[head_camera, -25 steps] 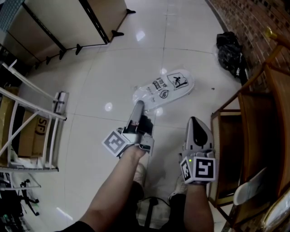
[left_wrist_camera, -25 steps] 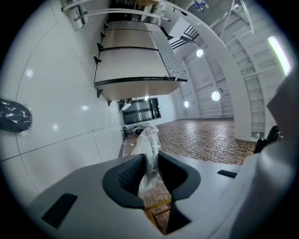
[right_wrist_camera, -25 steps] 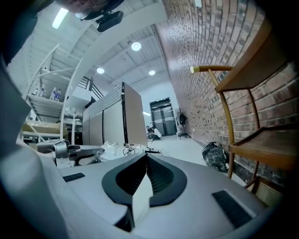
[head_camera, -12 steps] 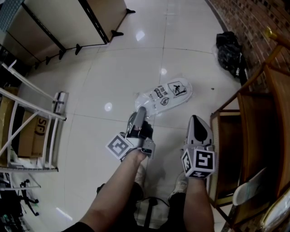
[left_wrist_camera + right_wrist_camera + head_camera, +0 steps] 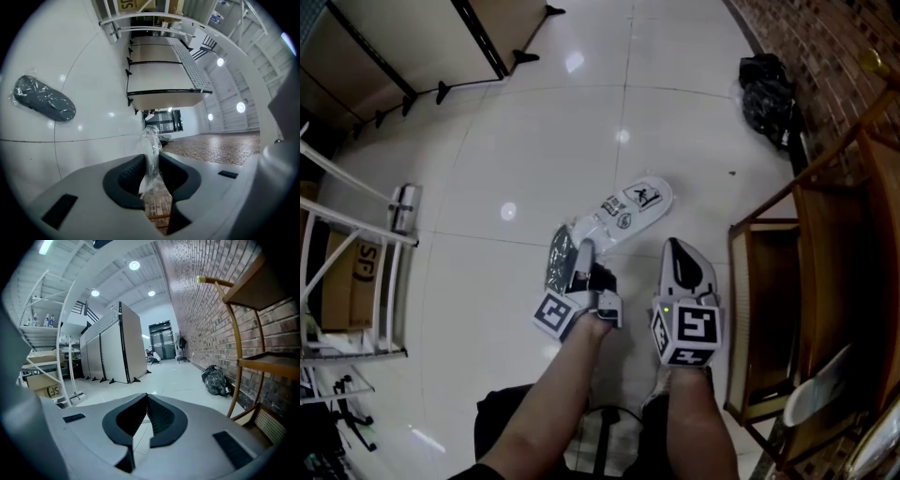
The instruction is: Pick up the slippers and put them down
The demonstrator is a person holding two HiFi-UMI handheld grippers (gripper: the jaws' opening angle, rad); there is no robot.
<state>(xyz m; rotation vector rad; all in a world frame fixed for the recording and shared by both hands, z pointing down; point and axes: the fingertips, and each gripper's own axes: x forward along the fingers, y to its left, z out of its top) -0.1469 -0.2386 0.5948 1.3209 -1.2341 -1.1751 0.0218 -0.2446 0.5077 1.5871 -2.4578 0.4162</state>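
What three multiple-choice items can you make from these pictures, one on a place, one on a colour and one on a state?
1. Where does the black bag lie?
A. by the brick wall
B. on the wooden rack
C. on the cardboard box

2. What colour is the wrapped slipper in the left gripper view?
A. red
B. dark grey
C. yellow

3. How does the left gripper stand?
A. open and empty
B. shut on the cardboard box
C. shut on clear plastic film

Answers:
1 A: the black bag sits on the floor at the foot of the brick wall.
2 B: the wrapped slipper looks dark grey under its wrapping.
3 C: the left gripper view shows the film pinched between the jaws and sticking out past them.
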